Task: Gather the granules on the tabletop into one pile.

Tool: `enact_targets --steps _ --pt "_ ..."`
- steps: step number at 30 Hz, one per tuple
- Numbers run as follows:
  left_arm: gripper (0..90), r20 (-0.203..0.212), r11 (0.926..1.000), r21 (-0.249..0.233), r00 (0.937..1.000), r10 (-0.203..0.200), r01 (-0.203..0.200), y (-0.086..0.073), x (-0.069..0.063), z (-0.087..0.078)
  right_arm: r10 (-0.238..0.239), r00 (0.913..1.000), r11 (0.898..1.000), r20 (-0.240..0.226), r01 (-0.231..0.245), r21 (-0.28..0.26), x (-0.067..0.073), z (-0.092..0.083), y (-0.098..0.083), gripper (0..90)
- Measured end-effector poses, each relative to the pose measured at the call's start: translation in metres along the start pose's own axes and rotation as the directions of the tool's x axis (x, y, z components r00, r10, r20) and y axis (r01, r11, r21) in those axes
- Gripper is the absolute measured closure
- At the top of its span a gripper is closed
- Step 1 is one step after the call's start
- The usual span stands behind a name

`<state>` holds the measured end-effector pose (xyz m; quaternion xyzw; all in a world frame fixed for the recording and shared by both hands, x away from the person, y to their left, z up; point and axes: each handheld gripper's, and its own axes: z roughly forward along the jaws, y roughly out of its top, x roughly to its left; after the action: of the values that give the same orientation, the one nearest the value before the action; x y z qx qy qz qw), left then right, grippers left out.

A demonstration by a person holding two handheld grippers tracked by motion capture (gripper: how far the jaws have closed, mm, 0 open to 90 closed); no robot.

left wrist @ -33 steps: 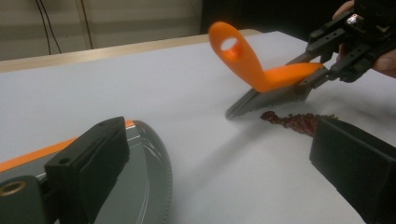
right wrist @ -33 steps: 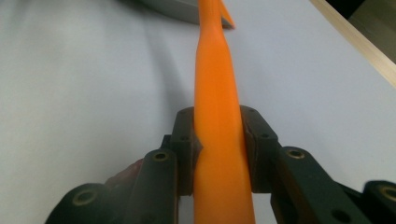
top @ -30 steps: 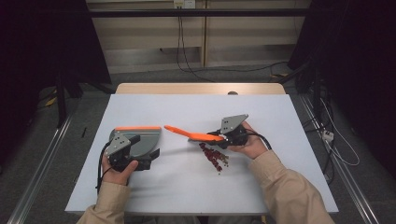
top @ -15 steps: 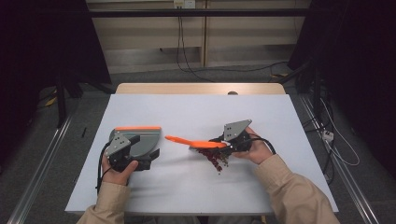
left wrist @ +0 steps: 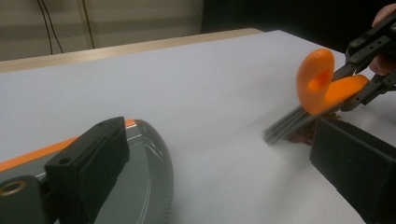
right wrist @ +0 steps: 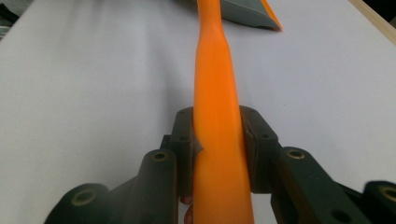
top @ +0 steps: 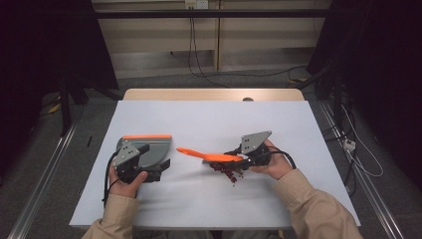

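White and flat, the counter [top: 209, 124] sits in a dim room with cables on the floor behind it.

A small brush [top: 209, 155] with an orange handle is near the middle of the counter, a bit to the right. The right claw [top: 238, 158] is clenched on the handle. In the right gripper view the 2 black jaws press on both sides of the orange handle [right wrist: 215, 116]. The handle points to the left, toward the dustpan. In the left gripper view the grey bristles [left wrist: 287, 122] slope down to the counter.

A little pile of dark red bits [top: 226, 172] lies on the counter, just under the brush and the right claw.

A grey dustpan [top: 149, 149] with an orange edge lies flat on the left side of the counter. It is apart from the brush. The left claw [top: 154, 168] is at the near side of the dustpan. In the left gripper view one jaw sits over the dustpan and the other jaw is far off to the side above bare counter, so the left claw is released and grips nothing.

A person's hands in tan sleeves [top: 308, 199] hold both tools.
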<state>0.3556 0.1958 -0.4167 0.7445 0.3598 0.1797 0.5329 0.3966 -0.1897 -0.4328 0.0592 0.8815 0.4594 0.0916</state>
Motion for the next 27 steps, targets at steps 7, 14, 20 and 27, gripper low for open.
enact_targets --steps 7,14,20,27 --pt "4.5 0.001 1.0 -0.001 1.0 0.001 -0.001 0.0 0.0 0.0 0.038 0.999 0.999 0.024 -0.037 -0.037 0.0 0.002 0.001 70.6" --pt "4.5 0.003 1.0 -0.003 1.0 -0.002 0.002 0.0 -0.001 0.0 0.085 0.9941 0.992 0.068 -0.078 -0.095 -0.003 0.002 0.005 70.8" --pt "4.5 0.002 1.0 -0.004 1.0 -0.001 0.001 0.0 0.0 0.0 0.203 0.9722 0.971 0.117 -0.185 -0.149 -0.005 -0.005 0.01 70.8" --pt "4.5 0.001 1.0 -0.004 1.0 0.001 -0.001 0.0 0.0 0.001 0.392 0.897 0.909 0.205 -0.343 -0.235 0.001 0.0 0.024 70.8"
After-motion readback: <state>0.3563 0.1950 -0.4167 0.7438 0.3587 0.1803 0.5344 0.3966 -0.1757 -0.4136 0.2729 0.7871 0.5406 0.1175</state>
